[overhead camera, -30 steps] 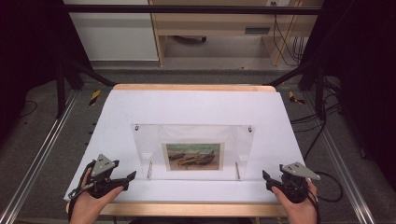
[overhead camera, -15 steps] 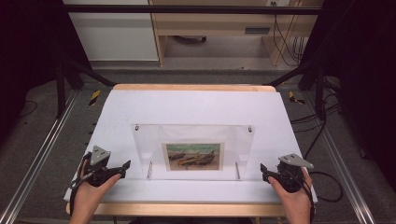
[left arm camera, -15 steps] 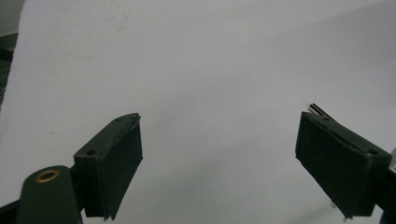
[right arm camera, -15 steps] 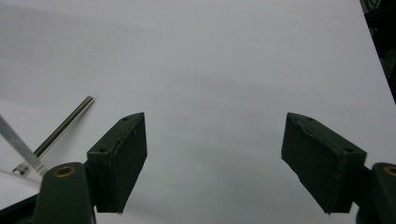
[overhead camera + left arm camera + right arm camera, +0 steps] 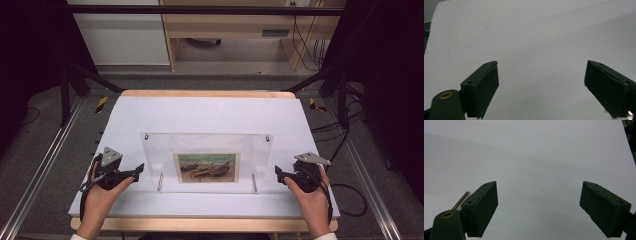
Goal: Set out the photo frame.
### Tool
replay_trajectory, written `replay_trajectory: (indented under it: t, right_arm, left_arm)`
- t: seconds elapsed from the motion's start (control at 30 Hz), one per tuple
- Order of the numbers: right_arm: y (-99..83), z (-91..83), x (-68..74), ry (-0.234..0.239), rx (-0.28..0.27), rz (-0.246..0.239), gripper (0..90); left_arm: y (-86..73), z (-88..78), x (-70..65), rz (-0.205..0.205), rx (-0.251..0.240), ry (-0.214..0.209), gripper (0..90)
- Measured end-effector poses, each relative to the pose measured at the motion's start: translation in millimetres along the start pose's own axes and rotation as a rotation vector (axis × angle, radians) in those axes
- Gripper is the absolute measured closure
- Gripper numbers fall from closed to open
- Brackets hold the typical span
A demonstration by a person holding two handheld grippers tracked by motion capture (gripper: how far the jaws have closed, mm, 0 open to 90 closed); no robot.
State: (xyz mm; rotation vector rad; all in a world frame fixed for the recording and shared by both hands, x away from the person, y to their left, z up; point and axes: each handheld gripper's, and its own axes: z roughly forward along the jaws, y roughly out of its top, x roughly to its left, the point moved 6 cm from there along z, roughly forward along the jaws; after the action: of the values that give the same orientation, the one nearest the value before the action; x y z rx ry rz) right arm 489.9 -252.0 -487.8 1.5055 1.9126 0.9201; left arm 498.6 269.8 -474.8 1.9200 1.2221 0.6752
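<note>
A clear, flat acrylic picture frame (image 5: 206,162) with a small boat painting lies near the middle of the smooth white worktop (image 5: 210,112). The left claw (image 5: 139,169) and right claw (image 5: 278,173) sit just beside its left and right ends, their black jaws having just been opening, now wide apart with nothing between them.

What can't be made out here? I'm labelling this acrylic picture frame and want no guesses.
- Picture frame, high view: painting too small for detail.
- Frame's right peg, right gripper view: lower end hidden behind the jaw.
- Left gripper, high view: jaw gap too small to judge.
</note>
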Motion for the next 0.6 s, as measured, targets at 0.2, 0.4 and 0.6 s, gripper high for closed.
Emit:
replay_trajectory:
  t: [0.2,0.4,0.6]
  right_arm:
    - [5.1,6.5,-5.0,-0.003,0.000,0.016,15.4]
    - [14.1,11.3,-9.5,-0.013,-0.020,0.032,16.3]
    - [23.9,17.2,-9.2,-0.012,-0.031,0.057,16.3]
  left_arm:
    - [9.6,8.2,5.6,-0.020,-0.018,-0.010,11.5]
    - [16.0,17.7,4.7,-0.033,-0.041,-0.021,11.6]
    - [24.3,28.5,6.6,-0.046,-0.046,-0.008,11.6]
